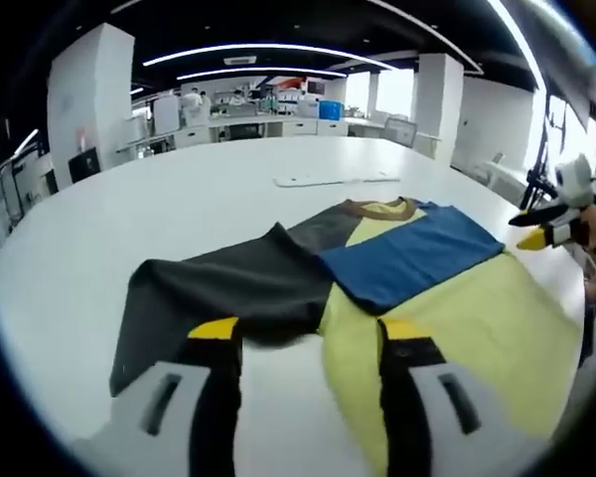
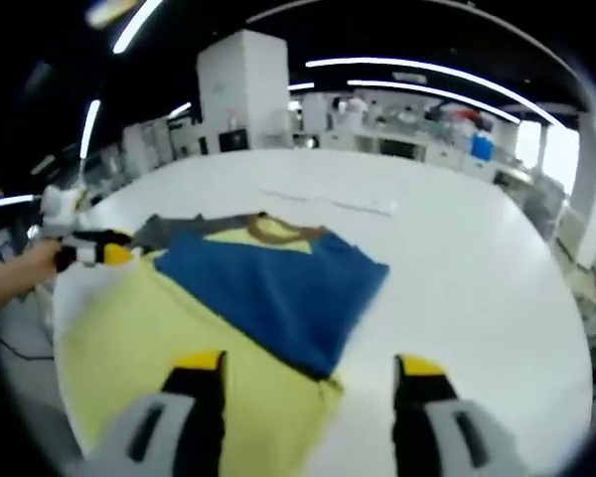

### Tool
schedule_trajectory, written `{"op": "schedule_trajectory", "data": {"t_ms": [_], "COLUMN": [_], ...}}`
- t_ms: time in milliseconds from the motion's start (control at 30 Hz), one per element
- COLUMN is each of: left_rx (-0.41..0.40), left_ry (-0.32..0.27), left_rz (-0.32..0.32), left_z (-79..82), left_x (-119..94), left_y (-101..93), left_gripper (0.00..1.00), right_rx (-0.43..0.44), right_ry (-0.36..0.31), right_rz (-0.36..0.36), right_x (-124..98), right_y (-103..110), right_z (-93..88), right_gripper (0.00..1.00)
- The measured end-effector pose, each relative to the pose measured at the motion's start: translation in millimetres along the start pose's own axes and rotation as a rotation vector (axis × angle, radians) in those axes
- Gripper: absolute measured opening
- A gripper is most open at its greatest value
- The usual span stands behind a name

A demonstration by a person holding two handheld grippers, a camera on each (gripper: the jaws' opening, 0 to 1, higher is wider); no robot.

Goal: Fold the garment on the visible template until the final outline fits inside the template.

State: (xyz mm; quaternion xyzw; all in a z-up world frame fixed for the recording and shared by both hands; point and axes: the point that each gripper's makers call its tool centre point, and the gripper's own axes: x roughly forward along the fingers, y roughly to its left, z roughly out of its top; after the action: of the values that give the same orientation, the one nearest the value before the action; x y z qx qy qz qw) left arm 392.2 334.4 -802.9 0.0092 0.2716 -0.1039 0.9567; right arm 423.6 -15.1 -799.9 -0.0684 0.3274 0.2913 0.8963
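Your T-shirt [image 1: 377,268] is soft matt cloth in yellow, blue and charcoal panels; it lies on a smooth, faintly glossy white table [image 1: 179,199].

Both the left gripper [image 1: 308,333] and right gripper [image 2: 310,366] have grey bodies, black jaws and yellow tips

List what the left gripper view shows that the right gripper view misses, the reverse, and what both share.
Left gripper view alone: the whole dark grey sleeve spread flat toward the camera, and the right gripper at the shirt's far edge, held by a hand.

Right gripper view alone: the left gripper at the yellow edge, and a wide stretch of bare white table beside the blue sleeve.

Both: the yellow shirt, its blue sleeve folded over the body, the brown collar, and the pale flat sheet beyond.
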Motion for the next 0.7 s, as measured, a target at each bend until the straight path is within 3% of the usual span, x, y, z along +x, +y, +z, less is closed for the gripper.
{"op": "schedule_trajectory", "data": {"t_ms": [200,400,567,700], "left_rx": [-0.018,-0.029,-0.089,-0.136], "left_ry": [0.002,-0.001,-0.016,-0.018], "left_rz": [0.069,0.16,0.2,0.256], "left_z": [-5.1,-12.7,-15.4,-20.7], "left_x": [-16,-26,-31,-35], "left_y": [23.7,47.3,59.4,73.8], "left_gripper": [0.73,0.91,0.93,0.89], "right_rx": [0.028,-0.019,-0.034,-0.032], "right_ry": [-0.025,-0.04,-0.046,-0.068], "right_rz": [0.043,0.055,0.087,0.108], "right_x": [-8,-21,-34,-48], "right_y": [8,14,20,29], "right_z": [7.5,9.9,10.7,12.6], "right_gripper": [0.9,0.99,0.99,0.99]}}
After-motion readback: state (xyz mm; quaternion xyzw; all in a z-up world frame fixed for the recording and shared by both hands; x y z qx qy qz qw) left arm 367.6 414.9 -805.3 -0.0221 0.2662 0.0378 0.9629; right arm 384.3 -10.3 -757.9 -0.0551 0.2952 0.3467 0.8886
